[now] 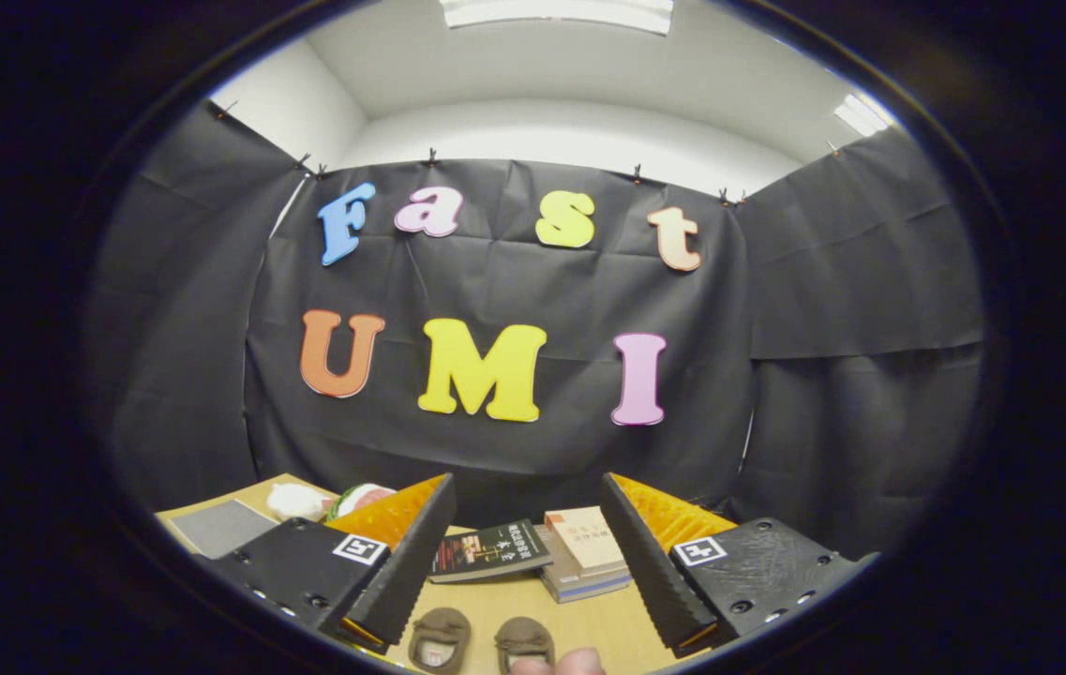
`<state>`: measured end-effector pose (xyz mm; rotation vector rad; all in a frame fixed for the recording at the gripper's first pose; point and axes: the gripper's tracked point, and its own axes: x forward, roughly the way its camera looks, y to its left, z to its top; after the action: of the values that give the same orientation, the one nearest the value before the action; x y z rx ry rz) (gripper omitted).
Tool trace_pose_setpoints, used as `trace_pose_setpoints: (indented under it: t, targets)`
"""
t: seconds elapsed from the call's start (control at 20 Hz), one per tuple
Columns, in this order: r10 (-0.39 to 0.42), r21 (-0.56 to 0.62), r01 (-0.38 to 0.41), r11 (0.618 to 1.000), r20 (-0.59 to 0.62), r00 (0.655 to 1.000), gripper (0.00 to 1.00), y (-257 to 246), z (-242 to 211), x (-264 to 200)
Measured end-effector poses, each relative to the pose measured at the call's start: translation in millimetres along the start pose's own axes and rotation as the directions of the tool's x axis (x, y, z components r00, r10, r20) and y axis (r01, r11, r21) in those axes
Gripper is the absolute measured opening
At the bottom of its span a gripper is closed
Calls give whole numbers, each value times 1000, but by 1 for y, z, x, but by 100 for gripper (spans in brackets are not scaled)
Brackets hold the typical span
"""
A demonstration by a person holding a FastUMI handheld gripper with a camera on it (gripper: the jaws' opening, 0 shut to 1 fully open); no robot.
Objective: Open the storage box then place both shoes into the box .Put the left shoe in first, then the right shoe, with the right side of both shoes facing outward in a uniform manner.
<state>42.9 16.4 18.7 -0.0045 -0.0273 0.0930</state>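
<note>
Two small brown shoes lie side by side on the wooden table (514, 600), low between my fingers: the left one (440, 639) and the right one (524, 643). Both point their openings toward me. My gripper (525, 553) hovers above them, open wide, with nothing between its fingers. A person's fingertips (559, 663) show just beside the right shoe, at the near edge.
Beyond the fingers lie a dark book (489, 549) and a stack of two light books (586, 552) near the table's back edge. A grey pad (218, 527) and a white and green-red object (326, 502) sit at the far left. Black cloth walls close off the booth.
</note>
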Motion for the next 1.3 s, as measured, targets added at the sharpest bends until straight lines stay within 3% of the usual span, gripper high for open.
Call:
trace_pose_setpoints:
  t: [0.35,0.55,0.9,1.1,1.3]
  targets:
    - [50,41,-51,998,22,999,95,14,5,13]
    - [79,102,-76,992,-22,997,95,27,-25,11]
    - [125,93,-115,989,-115,985,95,42,-76,5]
    - [194,129,-175,976,-158,968,94,74,-104,0]
    - [280,215,-230,949,-244,928,93,123,-142,-11]
